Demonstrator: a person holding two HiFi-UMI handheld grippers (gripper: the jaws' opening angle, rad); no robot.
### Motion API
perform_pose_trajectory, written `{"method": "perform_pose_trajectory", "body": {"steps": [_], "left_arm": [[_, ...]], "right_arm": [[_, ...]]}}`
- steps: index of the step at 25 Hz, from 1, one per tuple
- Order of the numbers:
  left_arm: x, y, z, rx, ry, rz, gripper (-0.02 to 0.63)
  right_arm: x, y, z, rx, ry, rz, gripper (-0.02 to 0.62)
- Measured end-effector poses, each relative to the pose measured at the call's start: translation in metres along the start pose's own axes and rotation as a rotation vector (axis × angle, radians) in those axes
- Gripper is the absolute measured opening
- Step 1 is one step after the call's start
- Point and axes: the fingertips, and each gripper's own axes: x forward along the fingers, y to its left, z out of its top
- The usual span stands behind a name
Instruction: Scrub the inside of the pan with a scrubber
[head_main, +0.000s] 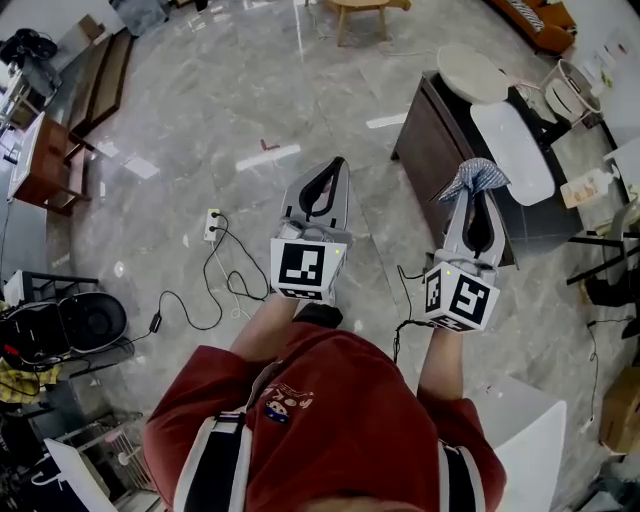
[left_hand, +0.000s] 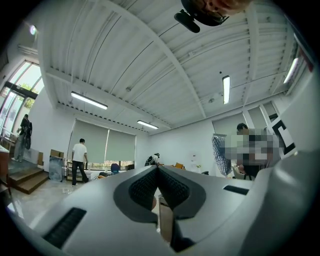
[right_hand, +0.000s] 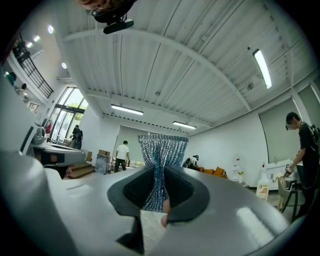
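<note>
Right gripper view shows the glittering silver-blue mesh scrubber (right_hand: 161, 165) pinched between the dark ribbed pads of the right gripper (right_hand: 159, 176). Its jaws are pressed onto the fabric, which fans out above the tips. From the head view, that same scrubber (head_main: 478, 176) flares at the end of the right gripper (head_main: 473, 197), held in the air over the edge of a dark brown wooden cabinet (head_main: 430, 150). On and beyond the cabinet lie a white oblong tray (head_main: 512, 150), a pale round disc (head_main: 470, 72) and a pale round vessel with a handle (head_main: 572, 90); whether that vessel is the pan cannot be made out. The left gripper (head_main: 337, 165) is raised beside the right one, well apart from it. In the left gripper view the left gripper (left_hand: 158, 171) has its pads meeting with nothing between them. Each gripper carries a cube with black-and-white square markers but no readable letters. A white bottle with an orange label (head_main: 588, 188) stands at the right, its print too small to read. Below lies a grey marbled floor (head_main: 220, 120) with a black cable running from a white socket strip (head_main: 212, 225). The person wears a red shirt (head_main: 330, 410) whose chest emblem is illegible.
</note>
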Motion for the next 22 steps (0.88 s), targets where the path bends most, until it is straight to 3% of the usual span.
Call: {"method": "perform_pose_trajectory", "body": {"steps": [11, 22], "left_arm": [[0.037, 0.07, 0.011, 0.002, -0.037, 0.01, 0.006], [0.091, 0.065, -0.011, 0.024, -0.005, -0.014, 0.005]], "right_arm": [[0.064, 0.048, 0.012, -0.048, -0.021, -0.005, 0.081], [0.106, 0.01, -0.018, -0.02, -0.003, -0.042, 0.083]]}}
